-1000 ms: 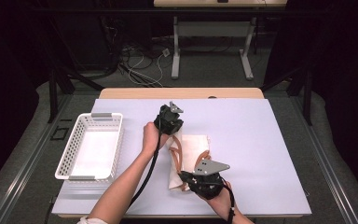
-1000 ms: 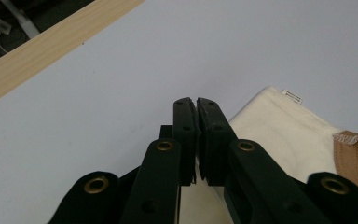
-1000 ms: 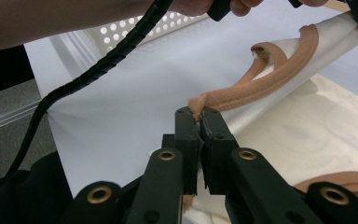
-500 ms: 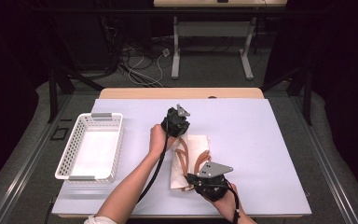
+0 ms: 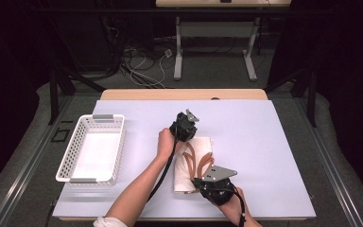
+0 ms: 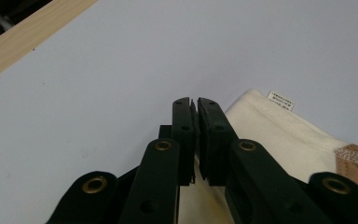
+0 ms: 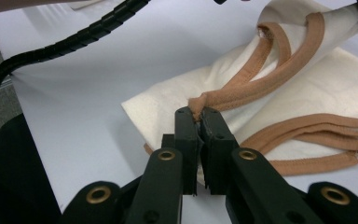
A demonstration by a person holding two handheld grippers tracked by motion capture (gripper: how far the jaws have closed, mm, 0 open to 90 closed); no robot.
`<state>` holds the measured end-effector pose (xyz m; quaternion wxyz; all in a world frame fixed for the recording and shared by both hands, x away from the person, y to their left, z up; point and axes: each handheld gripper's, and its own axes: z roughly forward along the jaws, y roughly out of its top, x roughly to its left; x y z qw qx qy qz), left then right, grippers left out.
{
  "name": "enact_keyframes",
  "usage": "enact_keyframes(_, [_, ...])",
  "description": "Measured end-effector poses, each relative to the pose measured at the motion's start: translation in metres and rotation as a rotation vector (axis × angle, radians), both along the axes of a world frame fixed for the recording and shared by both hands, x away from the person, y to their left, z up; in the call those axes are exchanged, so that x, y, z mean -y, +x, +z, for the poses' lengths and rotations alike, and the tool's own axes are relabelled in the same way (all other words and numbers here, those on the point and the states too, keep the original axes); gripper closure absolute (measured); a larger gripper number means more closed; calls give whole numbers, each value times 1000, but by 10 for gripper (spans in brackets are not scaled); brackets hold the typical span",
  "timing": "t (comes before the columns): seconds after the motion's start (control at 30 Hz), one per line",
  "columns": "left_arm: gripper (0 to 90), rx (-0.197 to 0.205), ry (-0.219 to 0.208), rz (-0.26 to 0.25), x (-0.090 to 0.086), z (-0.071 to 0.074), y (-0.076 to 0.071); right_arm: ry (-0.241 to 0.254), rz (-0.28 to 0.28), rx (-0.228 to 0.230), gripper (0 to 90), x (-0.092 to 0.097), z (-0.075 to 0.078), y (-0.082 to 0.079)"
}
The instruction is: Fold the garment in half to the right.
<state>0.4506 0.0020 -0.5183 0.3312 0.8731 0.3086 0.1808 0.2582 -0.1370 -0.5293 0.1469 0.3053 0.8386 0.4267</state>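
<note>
Folding: left gripper (image 5: 185,126), clamped on bag (image 5: 192,165) edge, has shifted right toward frame centre; right gripper (image 7: 198,113) pinches strap (image 7: 261,84).

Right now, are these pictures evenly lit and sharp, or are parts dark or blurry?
High view: the table is bright, the room behind nearly black. Left gripper view: the black jaws are soft, close to the lens, while the cream cloth behind stays sharp. Right gripper view: even light, soft shadows under the cloth's folds.

The left gripper (image 6: 195,103) has its jaws nearly together over the cream cloth (image 6: 279,133). They seem to pinch the cloth's edge (a small label (image 6: 280,100) lies at its far corner).
</note>
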Motion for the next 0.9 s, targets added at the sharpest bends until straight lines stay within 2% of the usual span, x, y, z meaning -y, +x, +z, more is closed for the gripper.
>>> enact_keyframes(0.33, [846, 6, 4, 9, 10, -8, 2, -24, -12, 1, 865, 6, -1, 0])
enact_keyframes(0.4, [820, -15, 3, 19, 10, -11, 3, -28, -21, -14, 864, 6, -3, 1])
enact_keyframes(0.43, [790, -15, 3, 19, 10, -11, 3, -28, -21, -14, 864, 6, -3, 1])
enact_keyframes(0.5, [616, -13, 0, 40, 9, -12, 4, -33, -21, -27, 861, 7, -6, 1])
enact_keyframes(0.53, [557, -7, -38, 39, 5, -7, 3, -37, -17, -31, 860, 6, -7, 1])
enact_keyframes(0.57, [492, 11, -54, 50, 2, -3, 2, -40, -17, -22, 859, 6, -8, 1])
enact_keyframes(0.6, [440, 11, -54, 50, 2, -3, 2, -44, -19, -27, 859, 6, -8, 0])
enact_keyframes(0.63, [440, 22, -69, 56, -1, 1, 1, -44, -19, -27, 859, 6, -8, 0])
enact_keyframes(0.7, [363, 15, -94, 64, -11, 12, -4, -50, -19, -32, 854, 6, -9, 1])
enact_keyframes(0.8, [320, 19, -87, 68, -18, 15, -9, -55, -23, -37, 846, 8, -10, 3])
enact_keyframes(0.9, [289, 8, -98, 84, -37, 18, -18, -61, -24, -49, 834, 10, -11, 4])
